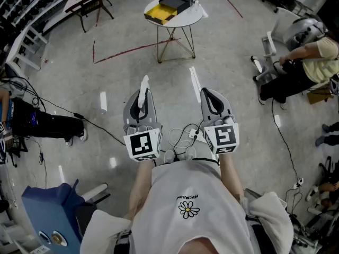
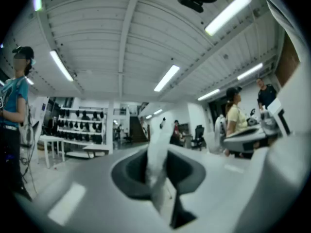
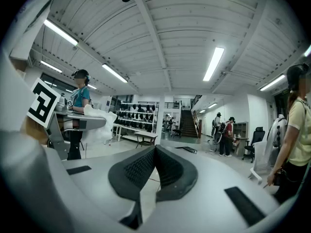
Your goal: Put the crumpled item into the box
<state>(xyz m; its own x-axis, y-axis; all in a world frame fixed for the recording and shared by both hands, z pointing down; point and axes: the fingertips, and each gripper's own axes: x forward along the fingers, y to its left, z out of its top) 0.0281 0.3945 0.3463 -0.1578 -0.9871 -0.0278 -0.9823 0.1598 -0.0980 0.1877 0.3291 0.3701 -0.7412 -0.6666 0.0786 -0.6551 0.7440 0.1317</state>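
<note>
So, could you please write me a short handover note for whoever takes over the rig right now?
The left gripper is shut on the white crumpled item.
The right gripper is shut and empty.
The black and yellow box sits on the small round table, ahead across the floor.
Done: the item is in hand.
Left to do: go to the table, then open the fingers over the box to drop the item in.

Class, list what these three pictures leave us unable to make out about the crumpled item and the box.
- crumpled item: left gripper view, blurred between the jaws; its material cannot be told.
- box: head view, far off and small on the round table; its contents cannot be told.
- Neither gripper view shows the box.
- The person's hands: head view, hidden under the marker cubes.
</note>
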